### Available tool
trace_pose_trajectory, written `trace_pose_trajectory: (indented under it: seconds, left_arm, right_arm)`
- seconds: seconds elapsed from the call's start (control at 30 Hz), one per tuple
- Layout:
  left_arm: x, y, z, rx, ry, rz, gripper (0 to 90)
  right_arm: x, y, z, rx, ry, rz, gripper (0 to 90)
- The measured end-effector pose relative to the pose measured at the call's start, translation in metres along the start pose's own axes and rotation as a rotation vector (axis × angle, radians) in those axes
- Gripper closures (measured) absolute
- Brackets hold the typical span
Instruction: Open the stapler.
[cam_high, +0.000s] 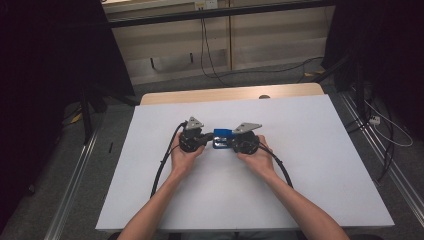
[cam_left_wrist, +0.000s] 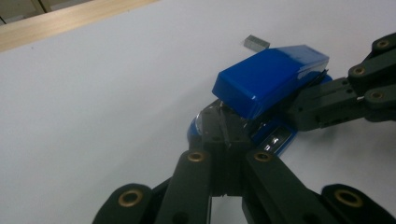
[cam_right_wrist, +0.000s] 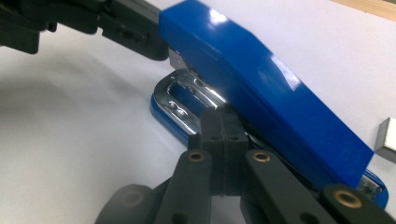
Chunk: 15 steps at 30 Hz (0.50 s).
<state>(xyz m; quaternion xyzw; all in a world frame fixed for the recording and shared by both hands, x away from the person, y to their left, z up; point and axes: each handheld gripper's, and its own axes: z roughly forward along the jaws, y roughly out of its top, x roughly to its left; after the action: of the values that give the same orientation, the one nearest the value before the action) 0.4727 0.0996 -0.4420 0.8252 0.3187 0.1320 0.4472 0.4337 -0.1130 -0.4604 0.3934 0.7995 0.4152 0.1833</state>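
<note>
Near the middle of the white table (cam_high: 150, 200), a little toward its far edge, I have a blue stapler (cam_high: 221, 138) lying between both grippers, its lid hinged partly up off the chrome base. I judge it a stiff, fairly light thing of glossy plastic over metal: the lid looks slick, so pads could skate on it, and the sprung hinge means the lid will shift if I push on the wrong end. The sounder places to take it seem to me the flat base edges or the narrow metal parts under the lid, not the shiny top.

My left gripper (cam_left_wrist: 226, 140) has its jaws pressed together, the tips up against the stapler's front end under the raised lid; whether they pinch any metal there I cannot tell. My right gripper (cam_right_wrist: 223, 122) is likewise squeezed shut, its tips at the side of the base beside the chrome plate. Both hands hold low and level, wrists resting near the tabletop, facing each other. A small strip of staples (cam_left_wrist: 256, 43) lies just beyond the stapler, toward the far edge.
</note>
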Motion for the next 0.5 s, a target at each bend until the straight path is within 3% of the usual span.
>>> trace_pose_trajectory:
  seconds: [0.5]
  left_arm:
    - [-0.0021, 0.0034, -0.0028, -0.021, -0.002, -0.014, 90.0]
  right_arm:
    - [0.0011, -0.0002, -0.0003, -0.001, -0.008, -0.01, 90.0]
